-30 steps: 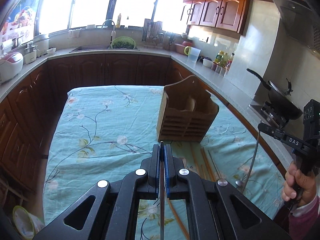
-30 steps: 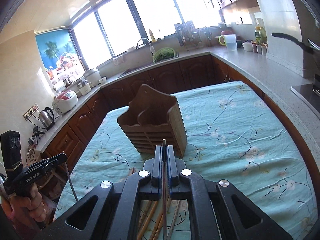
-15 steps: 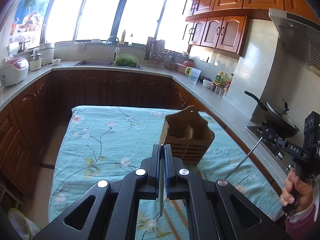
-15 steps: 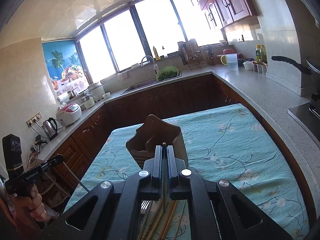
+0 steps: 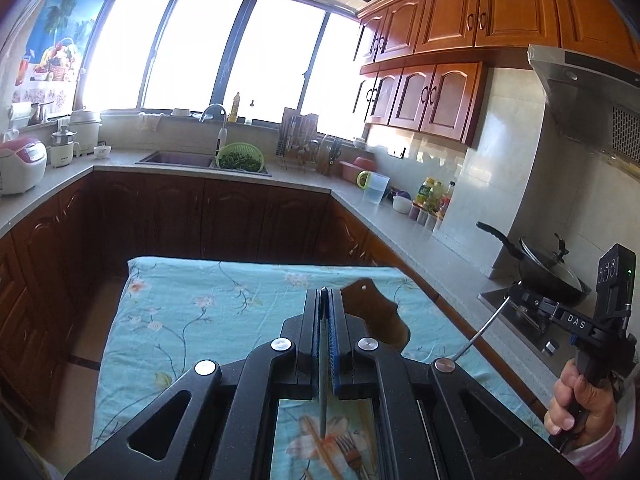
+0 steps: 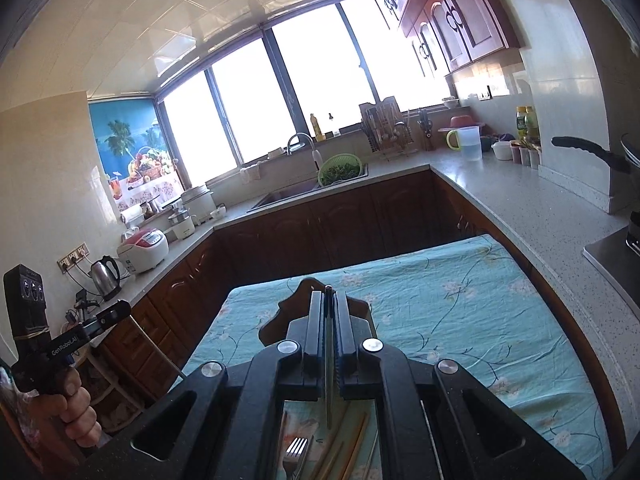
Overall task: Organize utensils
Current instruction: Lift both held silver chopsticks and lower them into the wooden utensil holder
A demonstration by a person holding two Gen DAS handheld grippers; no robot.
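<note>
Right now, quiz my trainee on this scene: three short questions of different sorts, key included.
1. True or false: the left gripper and the right gripper are both open.
2. The fork lies: A) on the floral tablecloth; B) in the sink; C) on the stove.
3. What stands just beyond both grippers' fingertips?

Key
1. False: each is shut on a thin metal utensil.
2. A.
3. The wooden utensil holder, partly hidden.
</note>
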